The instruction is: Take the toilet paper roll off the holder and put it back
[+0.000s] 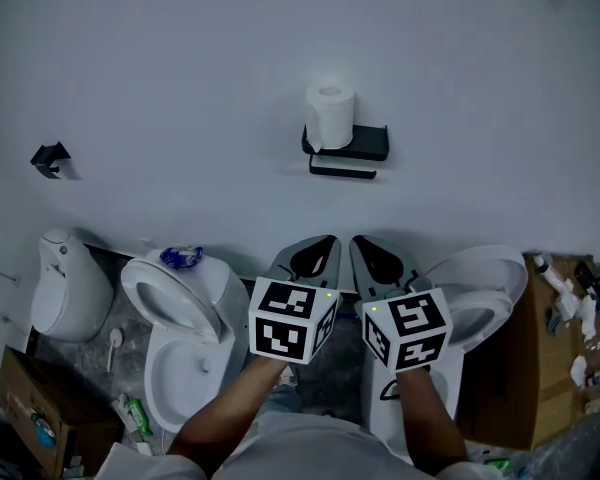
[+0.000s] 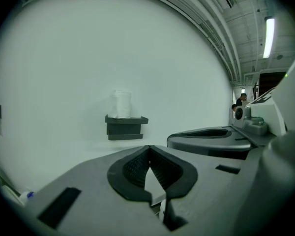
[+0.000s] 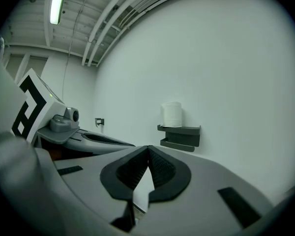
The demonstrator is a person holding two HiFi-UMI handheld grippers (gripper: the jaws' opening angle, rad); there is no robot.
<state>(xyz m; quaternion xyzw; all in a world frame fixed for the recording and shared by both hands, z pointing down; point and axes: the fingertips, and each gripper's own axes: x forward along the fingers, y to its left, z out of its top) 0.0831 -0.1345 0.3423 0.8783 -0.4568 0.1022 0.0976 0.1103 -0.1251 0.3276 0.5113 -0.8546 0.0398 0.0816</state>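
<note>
Pale bare wall fills the space ahead, and on it hangs a black holder [image 1: 355, 148] with the toilet paper roll [image 1: 330, 114] standing on end on its top shelf at the left end, core pointing up; the bar below the shelf looks bare. Both claws are well short of the wall, side by side and almost touching, above two white toilets [image 1: 180, 338] on the floor. The left claw [image 1: 320, 250] has its jaws together with nothing between them, and the right claw [image 1: 370, 252] is the same, pads meeting at the tips. The roll lies ahead of and above both. In the head view it sits nearly in line with the left claw. The left gripper view puts it a little left of its jaw line, and the right gripper view puts it a little right of its own. Neither is clearly nearer. Since the roll's long axis is vertical, a claw would likely have to open wide and close across its sides.
</note>
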